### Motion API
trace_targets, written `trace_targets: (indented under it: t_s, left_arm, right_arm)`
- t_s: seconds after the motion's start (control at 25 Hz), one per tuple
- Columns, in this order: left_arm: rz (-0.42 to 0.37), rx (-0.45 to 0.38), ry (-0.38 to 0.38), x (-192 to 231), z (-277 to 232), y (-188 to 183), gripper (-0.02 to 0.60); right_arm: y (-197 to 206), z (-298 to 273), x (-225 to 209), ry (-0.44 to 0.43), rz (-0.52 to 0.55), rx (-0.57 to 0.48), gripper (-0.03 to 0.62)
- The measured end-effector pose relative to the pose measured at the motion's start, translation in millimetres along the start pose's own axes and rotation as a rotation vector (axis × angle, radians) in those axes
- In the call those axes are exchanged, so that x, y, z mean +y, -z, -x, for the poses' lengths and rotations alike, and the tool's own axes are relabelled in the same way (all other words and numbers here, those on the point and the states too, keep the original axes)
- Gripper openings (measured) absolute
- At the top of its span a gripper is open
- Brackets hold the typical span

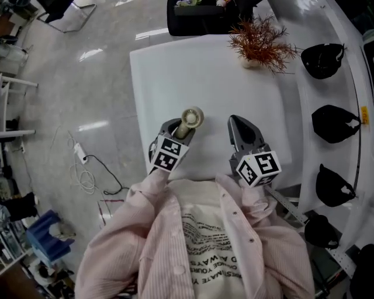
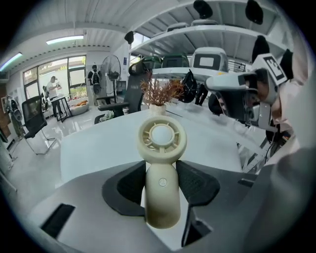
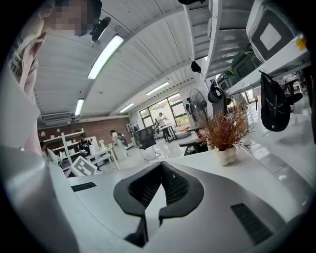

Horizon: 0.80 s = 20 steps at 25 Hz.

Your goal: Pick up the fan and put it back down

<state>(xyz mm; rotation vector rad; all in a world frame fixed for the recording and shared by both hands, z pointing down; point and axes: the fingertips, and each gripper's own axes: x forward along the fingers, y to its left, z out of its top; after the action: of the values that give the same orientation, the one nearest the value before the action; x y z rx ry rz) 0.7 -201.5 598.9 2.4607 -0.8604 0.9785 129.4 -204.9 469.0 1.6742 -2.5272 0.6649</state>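
The fan (image 1: 191,118) is a small cream hand-held one with a round head and a thick handle. My left gripper (image 1: 178,129) is shut on it over the front left part of the white table (image 1: 175,76). In the left gripper view both black pads press the handle of the fan (image 2: 162,143), and its head sticks out past the left gripper (image 2: 162,173). Whether the fan touches the table I cannot tell. My right gripper (image 1: 236,121) hovers beside it to the right. The right gripper (image 3: 160,168) has its pads together and nothing between them.
A dried reddish plant (image 1: 260,41) in a white pot stands at the table's far right. A curved white shelf (image 1: 356,99) with several black items runs along the right. A dark office chair (image 1: 198,17) stands behind the table. Cables (image 1: 85,166) lie on the floor to the left.
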Motion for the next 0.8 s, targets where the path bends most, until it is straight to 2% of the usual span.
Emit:
trace_targets:
  t_s: [0.36, 0.8]
  left_arm:
    - [-0.054, 0.148, 0.077, -16, -42, 42, 0.184]
    - [-0.065, 0.255, 0.091, -20, -58, 59, 0.184]
  right_arm:
    - [30, 8, -3, 0.032, -0.037, 0.060, -0.001]
    - [44, 18, -8, 0.061, -0.055, 0.075, -0.001]
